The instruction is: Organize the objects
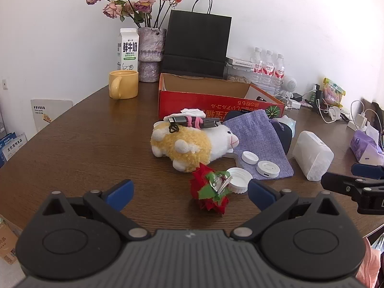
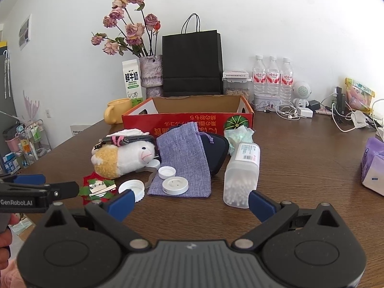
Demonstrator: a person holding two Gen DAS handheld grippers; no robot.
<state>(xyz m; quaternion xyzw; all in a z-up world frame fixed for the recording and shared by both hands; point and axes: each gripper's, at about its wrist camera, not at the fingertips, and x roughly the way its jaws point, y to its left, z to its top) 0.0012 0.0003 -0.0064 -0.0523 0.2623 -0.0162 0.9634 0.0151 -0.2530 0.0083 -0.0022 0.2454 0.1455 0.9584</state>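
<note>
From the left wrist view, the right claw is cut by the picture's right edge, so only its tips show. The red box hides the foot of the black paper bag, and its printing is upside down and too small to read. A dark case lies mostly under the purple pouch. The snack jar stands half hidden behind the box. At the counter edge, the tissue pack runs out of frame.
</note>
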